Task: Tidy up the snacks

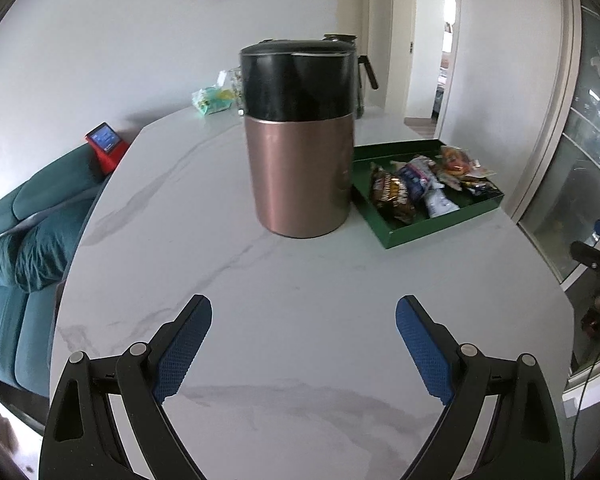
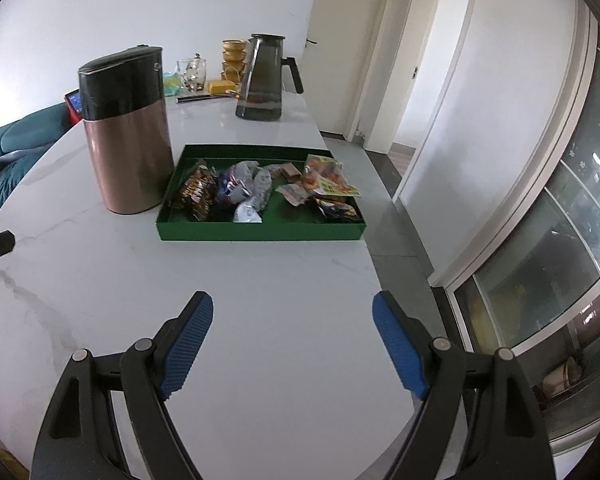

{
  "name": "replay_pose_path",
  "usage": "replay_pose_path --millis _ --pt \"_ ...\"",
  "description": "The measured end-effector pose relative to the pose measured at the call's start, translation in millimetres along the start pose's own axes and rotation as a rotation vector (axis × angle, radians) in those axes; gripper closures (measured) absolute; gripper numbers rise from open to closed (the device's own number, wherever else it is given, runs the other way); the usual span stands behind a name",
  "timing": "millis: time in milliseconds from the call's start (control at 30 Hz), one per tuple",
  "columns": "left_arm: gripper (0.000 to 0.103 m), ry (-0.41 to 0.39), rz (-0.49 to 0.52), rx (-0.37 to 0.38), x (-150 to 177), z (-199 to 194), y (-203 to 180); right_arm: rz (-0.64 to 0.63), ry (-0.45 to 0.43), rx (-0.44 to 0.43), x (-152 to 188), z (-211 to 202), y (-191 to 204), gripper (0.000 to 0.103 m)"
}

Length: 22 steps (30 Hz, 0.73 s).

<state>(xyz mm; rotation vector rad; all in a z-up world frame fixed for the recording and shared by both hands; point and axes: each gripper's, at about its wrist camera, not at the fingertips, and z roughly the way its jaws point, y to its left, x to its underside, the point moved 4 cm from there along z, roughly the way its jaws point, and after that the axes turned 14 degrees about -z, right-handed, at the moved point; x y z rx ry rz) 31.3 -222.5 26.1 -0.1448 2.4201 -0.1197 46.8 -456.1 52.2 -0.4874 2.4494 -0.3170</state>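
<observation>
A green tray [image 2: 260,235] holds several snack packets [image 2: 244,190] on the white marble table [image 2: 260,300]. In the left wrist view the tray [image 1: 440,227] sits at the right with the packets [image 1: 416,184] in it. A copper and black canister [image 1: 300,140] stands left of the tray, and it also shows in the right wrist view [image 2: 126,132]. My left gripper [image 1: 303,308] is open and empty above the table, in front of the canister. My right gripper [image 2: 292,304] is open and empty above the table, in front of the tray.
A dark glass kettle [image 2: 262,76], glass cups [image 2: 191,74], stacked yellow bowls [image 2: 234,58] and a pale green packet [image 1: 212,100] stand at the table's far end. A teal sofa [image 1: 16,240] lies left of the table. The table's right edge drops to the floor [image 2: 396,224].
</observation>
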Motion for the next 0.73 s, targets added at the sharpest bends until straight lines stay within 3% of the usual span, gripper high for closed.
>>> replay_pose_path --millis 733 --pt "0.012 0.041 -0.023 -0.029 1.4 16.3 21.3 -0.002 0.023 -0.014 -0.1 14.4 3.6 0.0"
